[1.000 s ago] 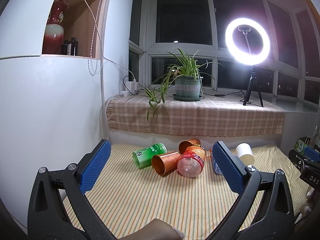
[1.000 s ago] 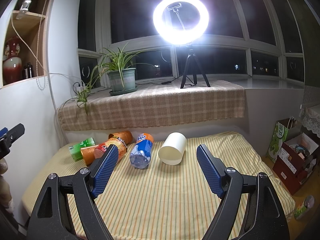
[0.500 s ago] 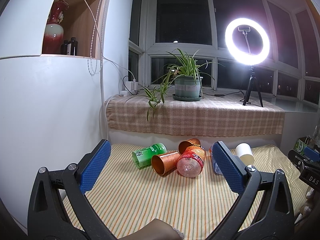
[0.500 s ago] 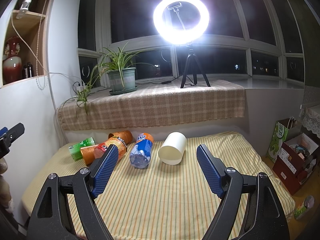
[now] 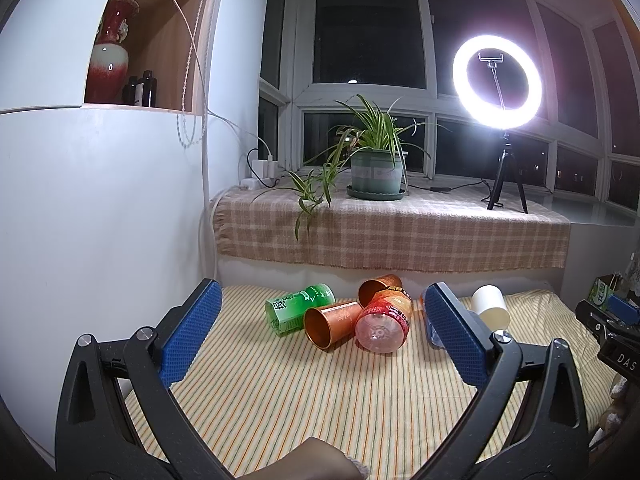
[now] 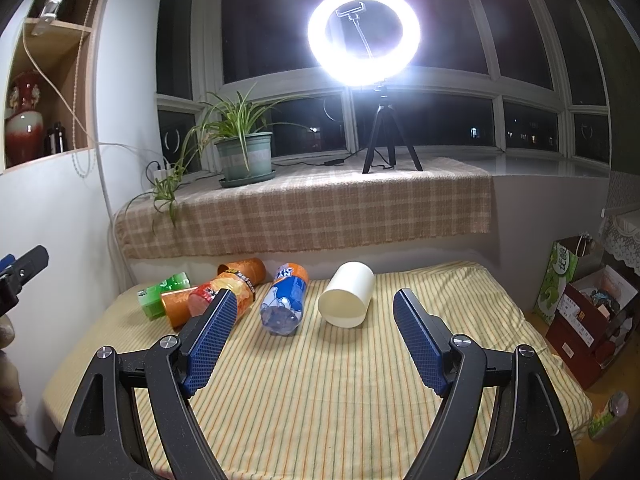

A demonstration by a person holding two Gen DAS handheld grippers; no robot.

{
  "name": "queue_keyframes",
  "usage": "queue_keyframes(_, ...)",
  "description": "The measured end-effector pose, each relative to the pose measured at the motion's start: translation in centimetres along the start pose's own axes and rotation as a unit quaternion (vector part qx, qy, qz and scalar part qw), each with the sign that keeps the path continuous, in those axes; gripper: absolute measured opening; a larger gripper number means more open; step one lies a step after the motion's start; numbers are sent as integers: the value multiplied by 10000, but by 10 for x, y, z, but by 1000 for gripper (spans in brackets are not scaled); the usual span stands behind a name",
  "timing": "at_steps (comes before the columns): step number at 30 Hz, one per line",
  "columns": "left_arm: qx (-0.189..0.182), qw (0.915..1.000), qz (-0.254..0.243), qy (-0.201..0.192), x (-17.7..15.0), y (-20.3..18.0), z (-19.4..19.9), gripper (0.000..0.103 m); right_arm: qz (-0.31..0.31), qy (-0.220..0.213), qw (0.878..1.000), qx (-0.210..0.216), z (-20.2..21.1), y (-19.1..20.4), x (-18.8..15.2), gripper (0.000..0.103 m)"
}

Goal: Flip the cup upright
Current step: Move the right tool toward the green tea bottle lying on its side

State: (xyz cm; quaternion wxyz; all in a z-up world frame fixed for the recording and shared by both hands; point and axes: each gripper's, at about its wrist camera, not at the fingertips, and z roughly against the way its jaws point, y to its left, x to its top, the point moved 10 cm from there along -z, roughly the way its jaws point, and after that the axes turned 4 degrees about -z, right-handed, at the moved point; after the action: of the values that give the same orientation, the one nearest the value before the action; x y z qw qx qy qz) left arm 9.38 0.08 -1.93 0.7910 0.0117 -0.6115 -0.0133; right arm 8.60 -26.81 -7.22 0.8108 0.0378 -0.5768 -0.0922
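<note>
A white cup lies on its side on the striped cloth, its base toward me; it shows in the left wrist view at the right. A copper cup lies on its side with its mouth toward the left camera, and a second copper cup lies behind it. My left gripper is open and empty, hovering short of the copper cup. My right gripper is open and empty, short of the white cup.
A green bottle, a red-orange bottle and a blue-labelled bottle lie among the cups. A white wall is at the left. A ledge with a plant and a ring light runs behind. Boxes stand at the right.
</note>
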Motion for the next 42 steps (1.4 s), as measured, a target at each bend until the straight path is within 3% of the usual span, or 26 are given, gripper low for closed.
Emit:
queue_keyframes(15,-281,9981,-70,539,-27,4,-30,103,-65,368,9992,110,-24,3,-13,80)
queue_keyframes(23,-799,9886,-118,1270,-42,5,-79,103,-202,594,9979,138,-38,2,-25,80)
queue_keyframes(29,-852,9830,-110,1625,-57,11,-112,103,-160,783,9965,260,-53,6,-28,80)
queue_keyframes(35,-789,9803,-82,1807,-64,25,-133,97,-146,1131,9908,725,-83,25,-25,80)
queue_keyframes(38,-733,9809,-87,1799,-66,35,-134,97,263,1181,9880,961,-102,46,-17,80)
queue_keyframes(42,-634,9818,-76,1788,-69,50,-130,97,1027,1359,9737,1512,-135,88,-5,80)
